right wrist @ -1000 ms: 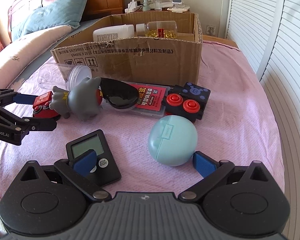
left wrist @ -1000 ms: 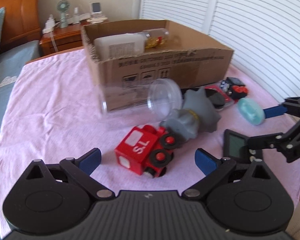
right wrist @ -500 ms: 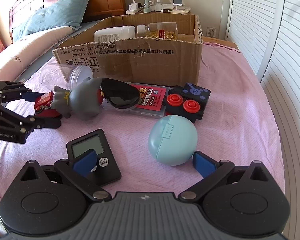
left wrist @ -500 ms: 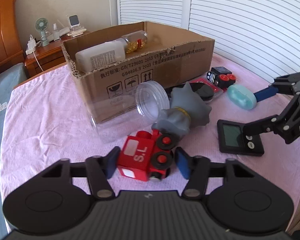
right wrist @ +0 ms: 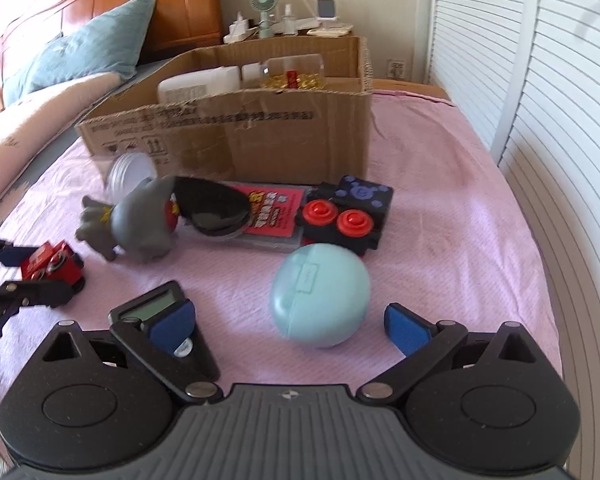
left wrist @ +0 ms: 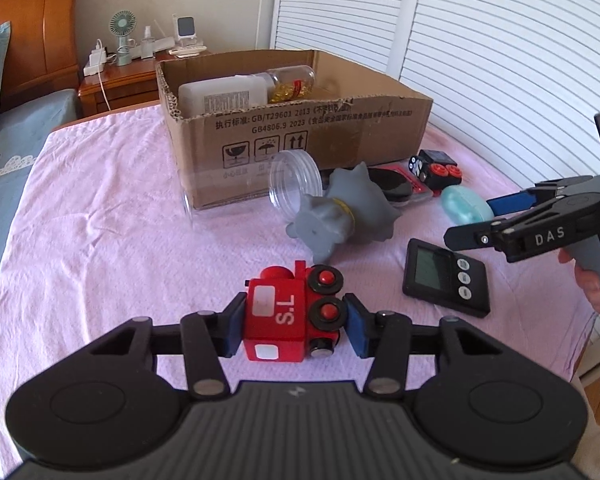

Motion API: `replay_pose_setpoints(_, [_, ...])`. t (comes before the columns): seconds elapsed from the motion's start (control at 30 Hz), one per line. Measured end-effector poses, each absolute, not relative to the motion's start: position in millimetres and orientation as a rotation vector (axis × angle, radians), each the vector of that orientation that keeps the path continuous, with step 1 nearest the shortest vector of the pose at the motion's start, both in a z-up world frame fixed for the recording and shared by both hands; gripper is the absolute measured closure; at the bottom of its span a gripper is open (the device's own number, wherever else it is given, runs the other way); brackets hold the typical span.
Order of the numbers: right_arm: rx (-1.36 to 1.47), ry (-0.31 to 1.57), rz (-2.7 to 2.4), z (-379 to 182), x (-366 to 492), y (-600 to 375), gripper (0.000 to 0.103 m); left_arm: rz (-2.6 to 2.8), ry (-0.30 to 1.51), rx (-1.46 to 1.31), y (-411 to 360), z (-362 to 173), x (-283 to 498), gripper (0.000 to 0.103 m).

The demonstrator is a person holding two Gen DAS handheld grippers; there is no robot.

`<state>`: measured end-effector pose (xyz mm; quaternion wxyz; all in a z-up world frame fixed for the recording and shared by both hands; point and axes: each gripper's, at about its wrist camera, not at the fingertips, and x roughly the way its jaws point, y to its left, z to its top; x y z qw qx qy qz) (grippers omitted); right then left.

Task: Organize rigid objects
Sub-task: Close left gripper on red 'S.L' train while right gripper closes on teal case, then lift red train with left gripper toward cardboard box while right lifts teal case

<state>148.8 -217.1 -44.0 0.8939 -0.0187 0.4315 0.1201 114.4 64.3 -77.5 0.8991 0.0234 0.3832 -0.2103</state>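
My left gripper (left wrist: pixel 294 330) is shut on the red toy train (left wrist: pixel 290 316), its blue pads against both sides; the train also shows in the right wrist view (right wrist: pixel 54 266). My right gripper (right wrist: pixel 292 326) is open, its jaws on either side of the round teal case (right wrist: pixel 320 294). A black digital timer (left wrist: pixel 446 278) lies partly under its left finger. A grey rubber toy (left wrist: pixel 340 216), a clear plastic jar (left wrist: pixel 252 188), a black toy block with red buttons (right wrist: pixel 346 214) and a red packet (right wrist: pixel 272 210) lie before the cardboard box (left wrist: pixel 300 136).
The box holds a white bottle (left wrist: pixel 224 98) and a capsule jar (left wrist: pixel 292 82). Pink cloth (left wrist: pixel 100 220) covers the bed. A nightstand (left wrist: pixel 116 80) with a fan stands behind. White shutter doors (left wrist: pixel 500 40) are on the right. A teal pillow (right wrist: pixel 88 52) lies at the left.
My left gripper closed on the red train and drew it back away from the grey toy. My right gripper moved forward slightly around the teal case.
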Motion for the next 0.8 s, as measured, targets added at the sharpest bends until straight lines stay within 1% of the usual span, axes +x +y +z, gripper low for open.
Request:
replay_pose_setpoints(0.17, [-0.1, 0.87, 0.17, -44.5, 154.5, -210.5, 0.023, -0.411, 0.788, 0.042, 60.8, -78.4, 115.1, 0.053])
replay_pose_setpoints(0.2, [-0.111, 0.864, 0.158, -44.9, 154.7, -208.7, 0.025, -0.407, 0.786, 0.04, 60.6, -78.8, 114.9, 0.053])
replay_pose_setpoints(0.3, [-0.111, 0.852, 0.143, -44.4, 153.5, -207.5, 0.036, -0.397, 0.784, 0.034, 60.2, -80.6, 114.2, 0.053])
replay_pose_setpoints(0.33, [-0.111, 0.848, 0.138, -44.1, 153.0, -207.1, 0.042, -0.394, 0.784, 0.033, 60.1, -81.1, 114.2, 0.053])
replay_pose_setpoints(0.37, [-0.11, 0.848, 0.131, -43.7, 152.9, -206.9, 0.044, -0.39, 0.782, 0.031, 59.9, -81.1, 114.1, 0.053])
replay_pose_setpoints(0.7, [-0.107, 0.851, 0.127, -44.0, 150.7, -205.6, 0.043, -0.373, 0.781, 0.026, 58.3, -81.4, 113.7, 0.053])
replay_pose_setpoints(0.8, [-0.111, 0.857, 0.128, -43.1, 151.2, -204.9, 0.044, -0.379, 0.788, 0.022, 58.6, -80.3, 114.8, 0.054])
